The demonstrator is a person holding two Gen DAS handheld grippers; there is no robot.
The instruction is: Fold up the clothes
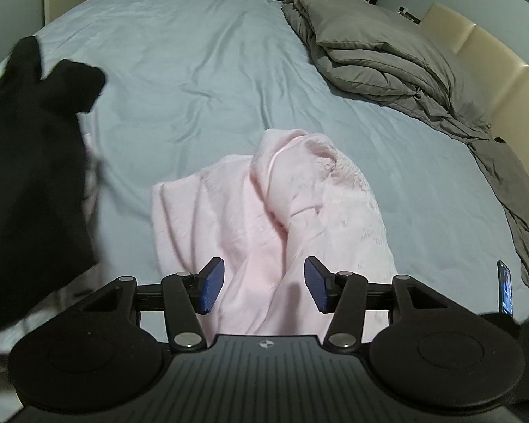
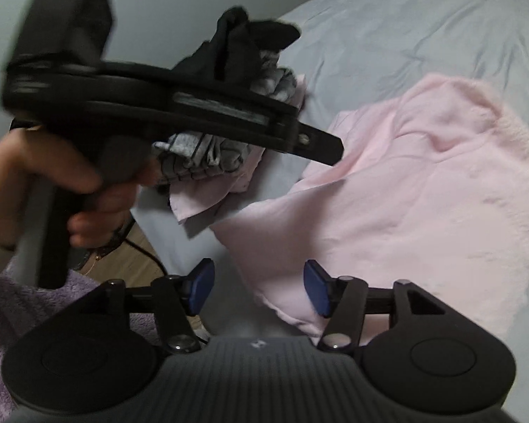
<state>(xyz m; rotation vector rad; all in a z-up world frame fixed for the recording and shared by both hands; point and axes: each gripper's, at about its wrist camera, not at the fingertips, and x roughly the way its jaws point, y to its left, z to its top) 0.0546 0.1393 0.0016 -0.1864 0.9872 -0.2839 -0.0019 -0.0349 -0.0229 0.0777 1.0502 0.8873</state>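
You are hovering both claws over the pink garment (image 1: pixel 264 211), which is lying rumpled on the bed (image 1: pixel 194 70) near its front edge. The left claw (image 1: pixel 264 287) is standing apart with pink cloth beneath the gap, not pinched; the right claw (image 2: pixel 259 289) is also standing apart, just over the garment's near corner. Judging from that, you are setting up a grab — take two edge points well apart (the corner under the right claw looks handy) and pull the cloth flat before folding. The pile of dark and grey clothes (image 2: pixel 229 105) is sitting just beside it. No readable writing or brand is showing anywhere.
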